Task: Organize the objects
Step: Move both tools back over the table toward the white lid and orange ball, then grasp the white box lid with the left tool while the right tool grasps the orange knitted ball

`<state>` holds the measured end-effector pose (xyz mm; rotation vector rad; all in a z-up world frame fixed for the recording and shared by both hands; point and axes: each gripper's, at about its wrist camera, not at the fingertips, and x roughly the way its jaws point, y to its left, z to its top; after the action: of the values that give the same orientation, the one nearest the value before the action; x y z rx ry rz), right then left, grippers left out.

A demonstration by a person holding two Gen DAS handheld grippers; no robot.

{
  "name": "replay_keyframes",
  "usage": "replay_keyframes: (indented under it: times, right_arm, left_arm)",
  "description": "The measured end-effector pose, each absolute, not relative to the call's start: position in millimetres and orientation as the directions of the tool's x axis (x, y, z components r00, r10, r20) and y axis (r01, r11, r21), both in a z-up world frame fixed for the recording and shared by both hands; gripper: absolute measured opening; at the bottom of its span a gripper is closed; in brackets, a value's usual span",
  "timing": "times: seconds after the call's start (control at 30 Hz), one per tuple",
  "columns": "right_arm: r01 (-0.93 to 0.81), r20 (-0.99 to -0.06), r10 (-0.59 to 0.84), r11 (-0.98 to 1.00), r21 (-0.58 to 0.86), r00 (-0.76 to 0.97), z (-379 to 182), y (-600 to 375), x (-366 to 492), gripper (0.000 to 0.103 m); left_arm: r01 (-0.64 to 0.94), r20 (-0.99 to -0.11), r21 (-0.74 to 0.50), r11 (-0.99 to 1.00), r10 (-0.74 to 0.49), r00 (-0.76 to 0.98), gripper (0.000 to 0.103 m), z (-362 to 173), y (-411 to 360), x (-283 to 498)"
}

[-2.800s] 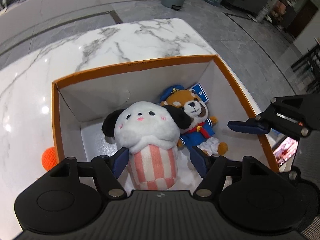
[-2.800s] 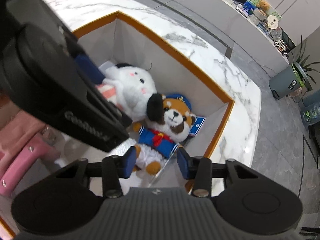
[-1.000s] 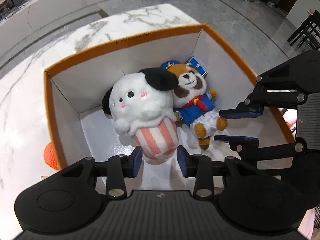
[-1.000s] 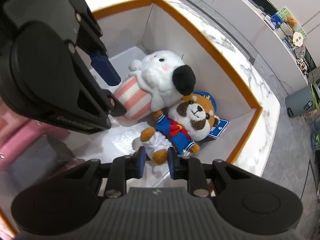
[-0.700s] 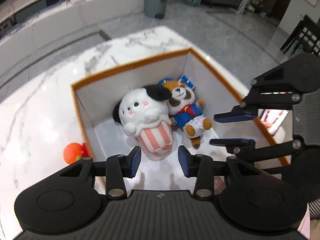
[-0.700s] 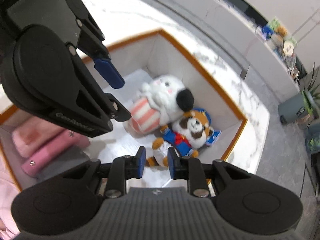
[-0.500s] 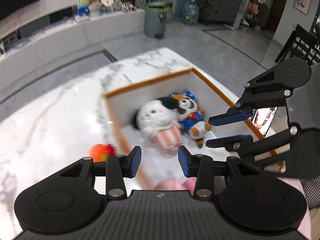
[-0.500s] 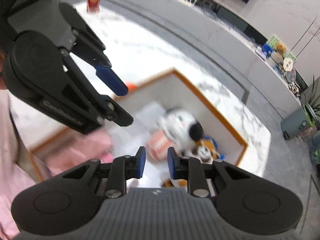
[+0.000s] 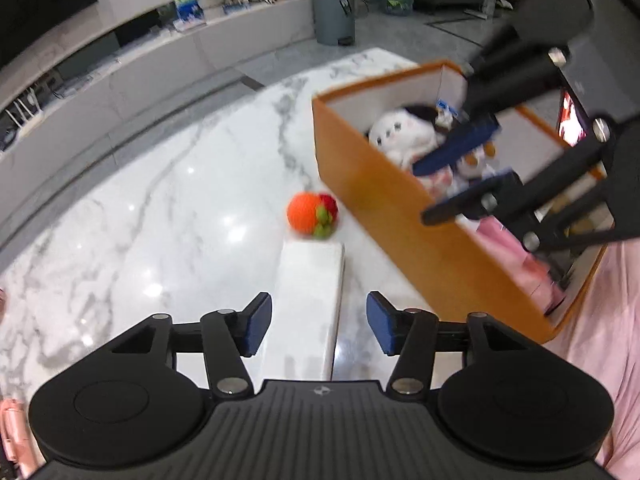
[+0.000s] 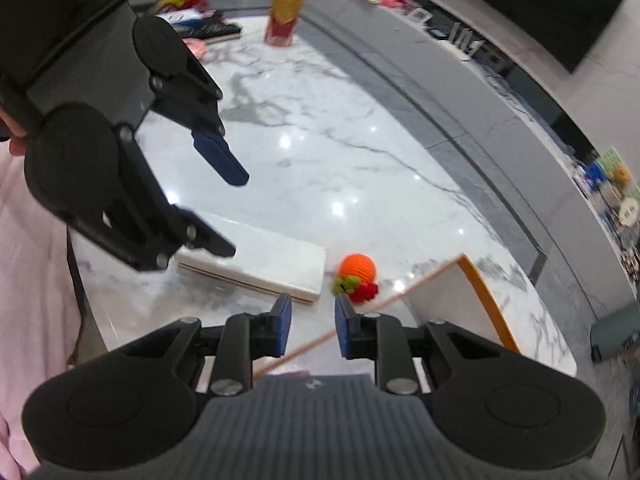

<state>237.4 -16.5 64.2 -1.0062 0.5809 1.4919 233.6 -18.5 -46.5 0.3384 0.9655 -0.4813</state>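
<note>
An orange-rimmed box (image 9: 372, 184) stands on the marble table and holds a white dog plush (image 9: 400, 134), a sailor plush partly hidden behind the other gripper, and pink items (image 9: 516, 252). An orange knitted ball (image 9: 310, 214) with red and green bits lies beside the box; it also shows in the right wrist view (image 10: 357, 268). A flat white box (image 9: 310, 300) lies in front of it. My left gripper (image 9: 316, 330) is open and empty above the white box (image 10: 256, 264). My right gripper (image 10: 309, 326) is open and empty over the orange box's corner (image 10: 476, 280).
A bottle of amber drink (image 10: 285, 10) and dark flat items (image 10: 200, 26) stand at the far end of the table. A grey bin (image 9: 334, 12) stands on the floor beyond the table. The person's pink sleeve (image 9: 600, 320) is at the right.
Both grippers have lifted out of the orange box and swung left, away from the plush toys. The left gripper has opened wider and now sits over the flat white box.
</note>
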Motion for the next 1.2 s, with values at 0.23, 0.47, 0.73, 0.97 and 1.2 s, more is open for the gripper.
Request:
replay_keyframes:
  times: [0.23,0.47,0.73,0.97,1.2]
  right_arm:
    - [-0.936,-0.898,0.429,-0.269,-0.225,0.093,31.0,30.5,243.9,0.035]
    - [-0.919,-0.935,0.332,-0.318,-0.233,0.122,-5.6,77.9,258.1,0.041]
    - [-0.930,-0.958,0.259,-0.306,-0.204,0.125,-34.5,108.4,273.3,0.047]
    - [-0.940,-0.967,0.215,-0.281,-0.193,0.135,-50.6,121.0,280.6,0.046]
    - [-0.960,-0.973,0.192,-0.223,-0.167,0.125,-55.0,131.6,285.7,0.046]
  left_arm:
    - [0.528,-0.883,0.009,0.849,-0.241,0.403,0.073,-93.7,-6.3,263.2]
    - [0.550,-0.888,-0.024,0.835,-0.271,0.372,0.077,-115.2,2.5,279.5]
    - [0.588,-0.901,-0.005,0.809,-0.259,0.347,0.076,-126.9,-7.4,282.0]
    - [0.582,-0.914,-0.018,0.813,-0.249,0.320,0.072,-133.2,-10.1,286.5]
    - [0.572,-0.929,-0.024,0.820,-0.230,0.291,0.071,-132.0,-8.8,290.6]
